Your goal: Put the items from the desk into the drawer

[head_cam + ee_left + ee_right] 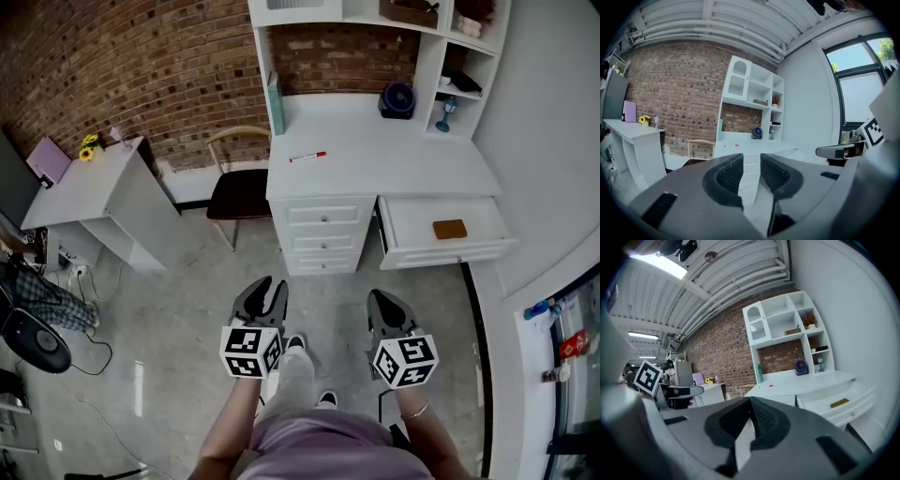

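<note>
A red-brown brick wall (141, 66) and a grey floor (178, 309) frame a white desk with a shelved hutch (375, 150), whose top shelves are cut off by the frame edge. The desk has four drawers: three small closed drawers with knobs (323, 241) stacked at the left, and one wide white open drawer (441, 251) at the right. One flat amber-brown rectangular block (450, 229) lies inside the open drawer. One slim red-and-white marker pen (307, 157) lies on the desktop, too small for any print to be read. Also on the desk are one tall teal bottle (275, 103), one round dark-blue fan-like object (397, 99) and one blue goblet (446, 113). One wooden chair with a dark seat (239, 187) stands beside the desk. The left gripper (272, 284) has its jaws a narrow gap apart with nothing between them. The right gripper (382, 298) has its jaws closed tip to tip on nothing. Each gripper's cube bears black-and-white square patterns. Both grippers hang over the floor, well apart from the desk.
</note>
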Available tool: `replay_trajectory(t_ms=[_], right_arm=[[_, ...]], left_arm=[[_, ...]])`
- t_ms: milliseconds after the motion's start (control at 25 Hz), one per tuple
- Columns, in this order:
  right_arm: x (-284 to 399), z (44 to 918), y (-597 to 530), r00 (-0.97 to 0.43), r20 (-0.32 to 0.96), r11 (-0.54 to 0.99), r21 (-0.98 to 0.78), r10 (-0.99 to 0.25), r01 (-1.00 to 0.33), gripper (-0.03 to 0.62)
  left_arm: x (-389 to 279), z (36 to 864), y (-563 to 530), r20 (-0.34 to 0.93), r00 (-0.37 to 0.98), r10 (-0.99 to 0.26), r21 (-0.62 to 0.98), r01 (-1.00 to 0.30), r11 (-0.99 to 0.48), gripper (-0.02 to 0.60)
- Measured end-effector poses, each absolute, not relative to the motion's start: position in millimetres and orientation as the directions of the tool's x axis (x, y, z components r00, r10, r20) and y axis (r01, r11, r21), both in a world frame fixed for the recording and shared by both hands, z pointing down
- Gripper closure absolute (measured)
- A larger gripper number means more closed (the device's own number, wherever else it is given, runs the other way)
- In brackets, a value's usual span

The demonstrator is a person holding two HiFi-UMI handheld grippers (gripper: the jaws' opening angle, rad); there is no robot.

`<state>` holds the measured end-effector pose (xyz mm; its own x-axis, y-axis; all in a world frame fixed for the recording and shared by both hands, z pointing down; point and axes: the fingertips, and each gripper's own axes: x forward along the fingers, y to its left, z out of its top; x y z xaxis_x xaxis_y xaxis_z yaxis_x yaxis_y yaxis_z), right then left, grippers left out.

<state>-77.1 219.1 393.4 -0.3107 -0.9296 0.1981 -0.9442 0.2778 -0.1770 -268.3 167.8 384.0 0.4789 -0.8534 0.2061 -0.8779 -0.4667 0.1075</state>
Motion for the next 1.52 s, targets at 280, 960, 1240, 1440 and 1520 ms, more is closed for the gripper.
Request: replay_trajectory(t_ms=[280,960,1240,1440,1520], right_arm=[[-87,393,145,-0.274,0.208,0.240,-0.175,-0.939,-0.955,0.591],[-117,394,-1,-0.161,0.251,0.115,-0.185,-0.955,-0.976,0.591],[-122,392,-28,-0.128,0.254,0.083,-0.181,-0.959,-0.980,0.591],[-114,393,-46,-0.109,0.259,0.062,-0.185,-0.960,-0.981,0.591],[-108,393,-56,-0.102,0.258,0.054,-0.188,-0.961,-0.981,0.591]], left_arm=[[-282,390,88,0.217,0.505,-0.835,0.112,-0.863,-0.493,0.446],[-323,390,-87,0.202,0.566,-0.799,0.134,-0.825,-0.550,0.417],[-330,395,-123,0.209,0.582,-0.786,0.133,-0.813,-0.567,0.414],[-325,404,-144,0.232,0.592,-0.772,0.127,-0.805,-0.579,0.407],[-321,407,-154,0.241,0.594,-0.768,0.127,-0.803,-0.582,0.403]])
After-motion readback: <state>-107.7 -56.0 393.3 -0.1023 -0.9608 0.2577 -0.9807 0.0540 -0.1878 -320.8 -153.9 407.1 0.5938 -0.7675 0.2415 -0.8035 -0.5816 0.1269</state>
